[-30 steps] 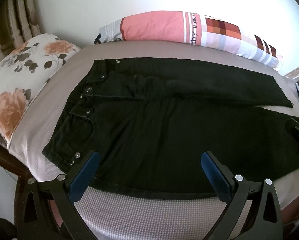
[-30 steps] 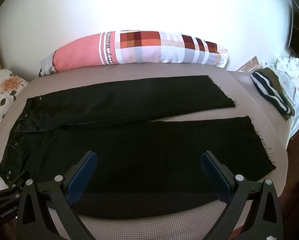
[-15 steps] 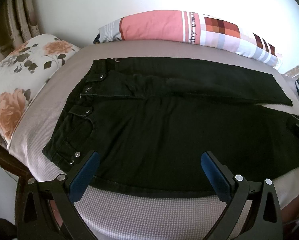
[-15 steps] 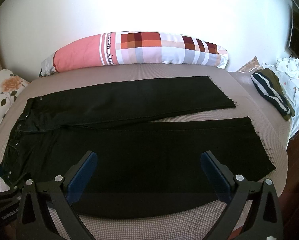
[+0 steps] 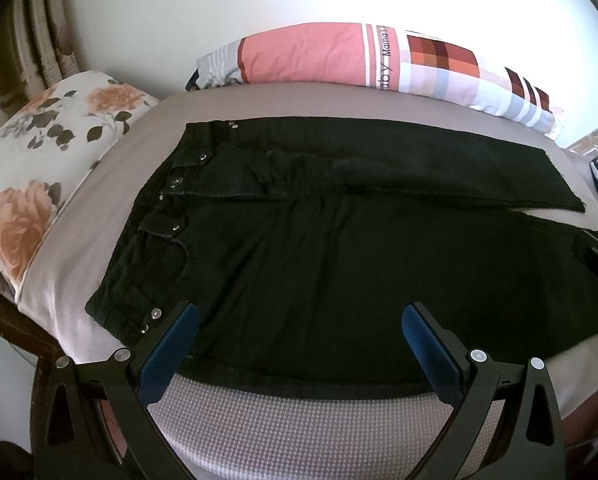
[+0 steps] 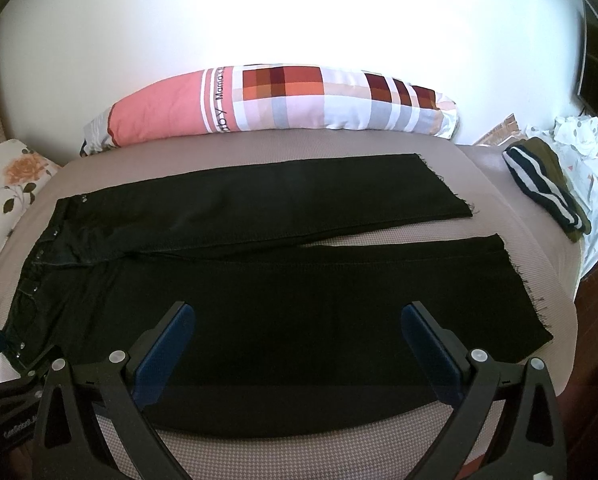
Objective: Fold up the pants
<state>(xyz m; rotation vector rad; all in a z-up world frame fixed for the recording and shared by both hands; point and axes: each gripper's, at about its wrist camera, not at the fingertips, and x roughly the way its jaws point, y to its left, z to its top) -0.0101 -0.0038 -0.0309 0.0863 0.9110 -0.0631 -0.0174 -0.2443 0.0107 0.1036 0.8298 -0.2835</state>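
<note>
Black pants (image 5: 339,248) lie flat on the bed, waistband with metal buttons at the left, both legs stretched to the right. In the right wrist view the pants (image 6: 283,300) show two frayed hems at the right, with a gap between the legs. My left gripper (image 5: 299,320) hovers open over the near edge by the waist and hip. Open too, my right gripper (image 6: 299,320) hangs over the near leg, with nothing between its fingers. Each gripper shows at the edge of the other's view.
The mattress (image 5: 299,424) has a taupe textured cover. A long pink and checked bolster (image 6: 283,100) lies along the wall. A floral pillow (image 5: 39,168) sits at the left. Striped folded clothes (image 6: 547,188) and white fabric (image 6: 587,148) lie at the right edge.
Both cameras have shifted only slightly; the pants lie as before and both grippers stay open.
</note>
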